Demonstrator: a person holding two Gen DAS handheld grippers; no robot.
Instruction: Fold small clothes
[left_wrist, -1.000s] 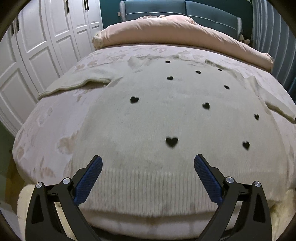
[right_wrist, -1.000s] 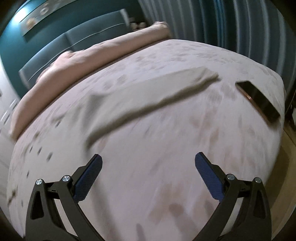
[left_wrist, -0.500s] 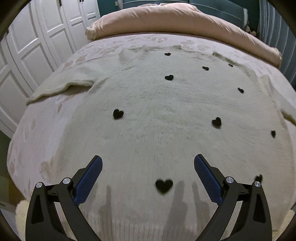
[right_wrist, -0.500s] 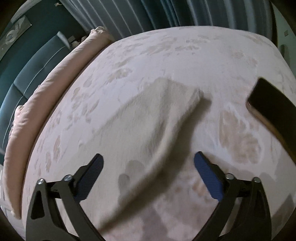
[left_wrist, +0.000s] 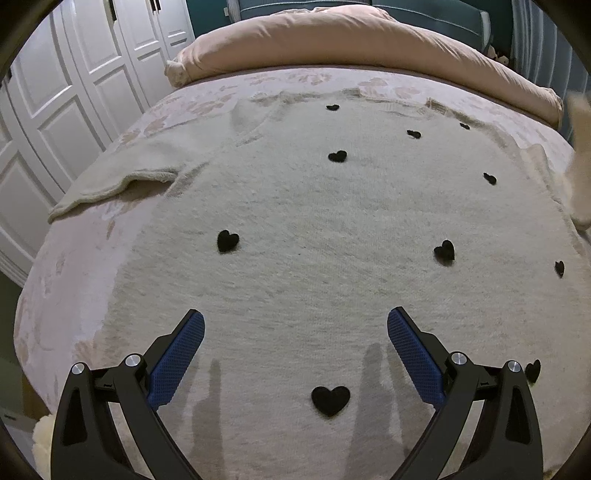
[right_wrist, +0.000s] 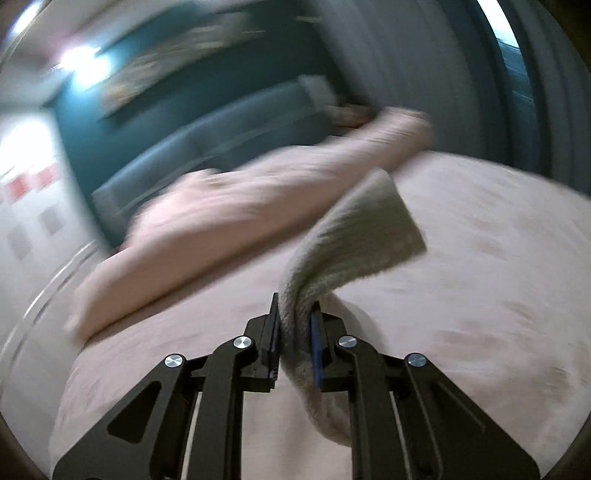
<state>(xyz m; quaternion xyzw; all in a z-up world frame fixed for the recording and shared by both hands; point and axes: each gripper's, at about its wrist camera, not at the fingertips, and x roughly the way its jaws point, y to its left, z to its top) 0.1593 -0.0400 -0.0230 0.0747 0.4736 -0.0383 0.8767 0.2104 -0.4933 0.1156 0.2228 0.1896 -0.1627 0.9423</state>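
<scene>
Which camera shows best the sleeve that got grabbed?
The right wrist view: the sleeve fills the middle, pinched in the right tool, whose jaws have just closed on it. The left wrist view catches only a blurred bit of it at its right edge.

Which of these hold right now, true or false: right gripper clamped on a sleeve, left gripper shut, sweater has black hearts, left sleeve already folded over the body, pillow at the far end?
1. The right gripper is clamped on the sweater's sleeve. True; its jaws have just been closing on it.
2. The left gripper is shut. False: it is open above the sweater, holding nothing.
3. The sweater carries black hearts. True.
4. The other sleeve is folded over the body. False: it lies spread out sideways.
5. A pink pillow lies at the far end. True.
</scene>
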